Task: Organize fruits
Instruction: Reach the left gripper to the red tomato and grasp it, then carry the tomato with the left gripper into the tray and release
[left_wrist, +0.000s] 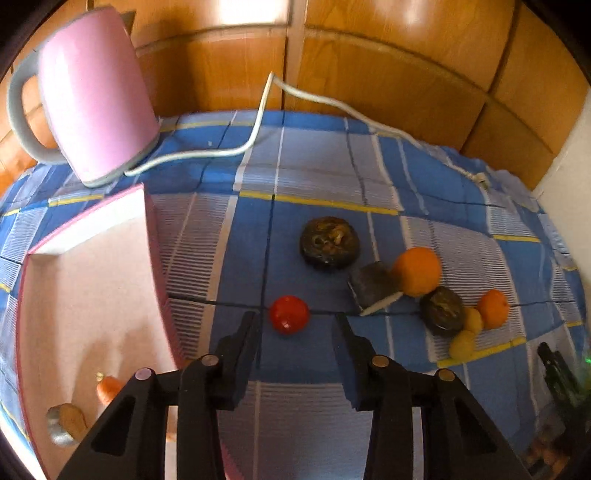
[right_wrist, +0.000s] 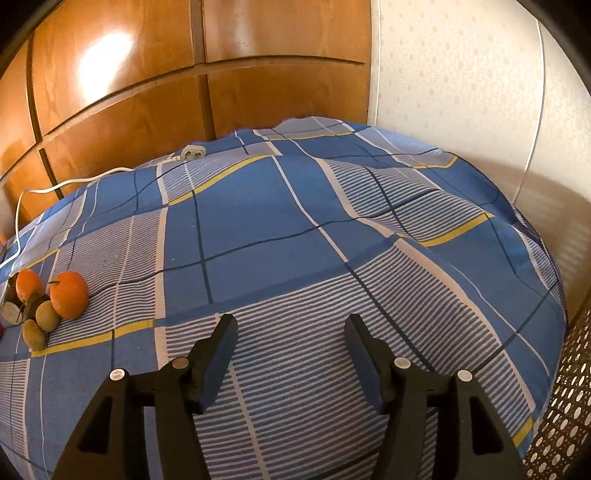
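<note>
My left gripper is open, its fingertips on either side of a small red fruit lying on the blue checked cloth, just short of it. To the right lie a large orange, a small orange, two yellow-green fruits, two dark round items and a dark block. A pink tray at left holds a carrot and a brown piece. My right gripper is open and empty over bare cloth; the oranges sit far left of it.
A pink kettle stands at the back left, its white cord running across the cloth to a plug. Wooden cabinet doors stand behind the table. A white wall and a perforated panel are at right.
</note>
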